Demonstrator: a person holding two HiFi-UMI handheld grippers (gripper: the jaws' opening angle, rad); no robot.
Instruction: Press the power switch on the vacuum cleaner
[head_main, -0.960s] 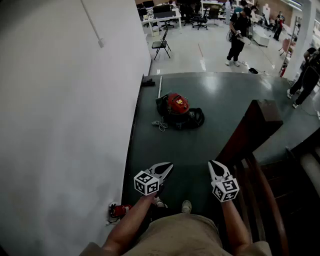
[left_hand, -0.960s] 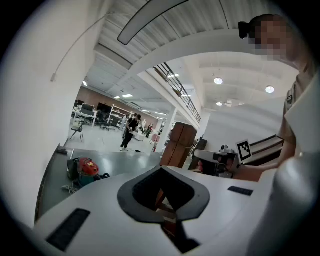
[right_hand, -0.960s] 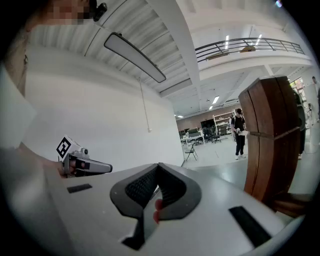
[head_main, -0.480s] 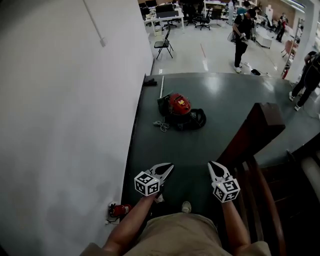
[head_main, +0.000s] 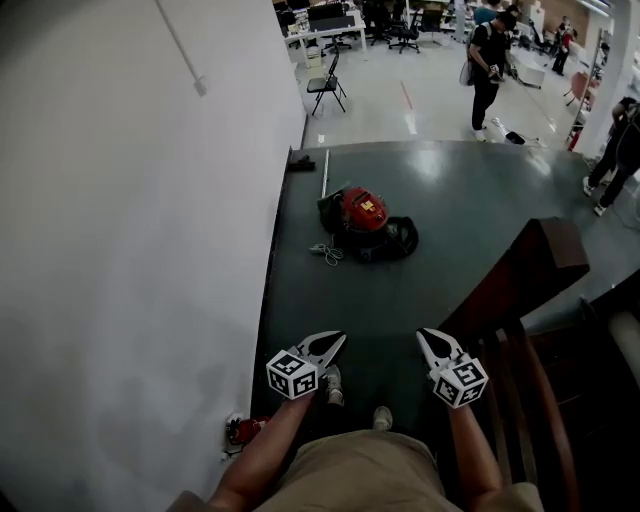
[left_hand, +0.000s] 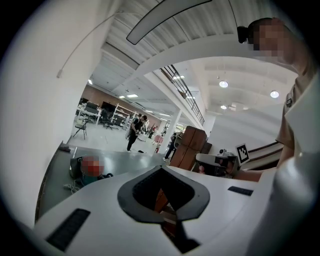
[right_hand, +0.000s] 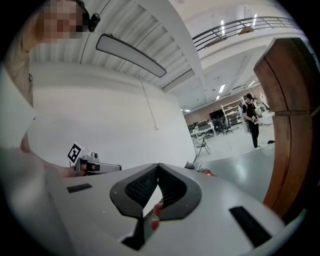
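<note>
The vacuum cleaner (head_main: 361, 211) has a red top and a black hose coiled at its right. It lies on the dark green floor well ahead of me, close to the white wall. Both grippers are held out at waist height, far short of it. My left gripper (head_main: 337, 341) is shut and empty, and so is my right gripper (head_main: 427, 336). In the left gripper view the jaw tips (left_hand: 161, 168) meet, with the vacuum (left_hand: 89, 168) small at the far left. In the right gripper view the tips (right_hand: 159, 165) also touch, and a red edge of the vacuum (right_hand: 206, 172) shows just beyond them.
A white wall (head_main: 130, 250) runs along the left. A wooden newel post and stair rail (head_main: 520, 275) stand at the right. A white cable (head_main: 326, 251) and a metal tube (head_main: 324, 170) lie near the vacuum. A small red object (head_main: 243, 430) sits at the wall's foot. People (head_main: 490, 60) and a chair (head_main: 327, 85) are further off.
I have stepped forward a little, and my feet have shifted below the grippers. Both grippers kept their pose and stayed shut. The person in the background has walked slightly right.
</note>
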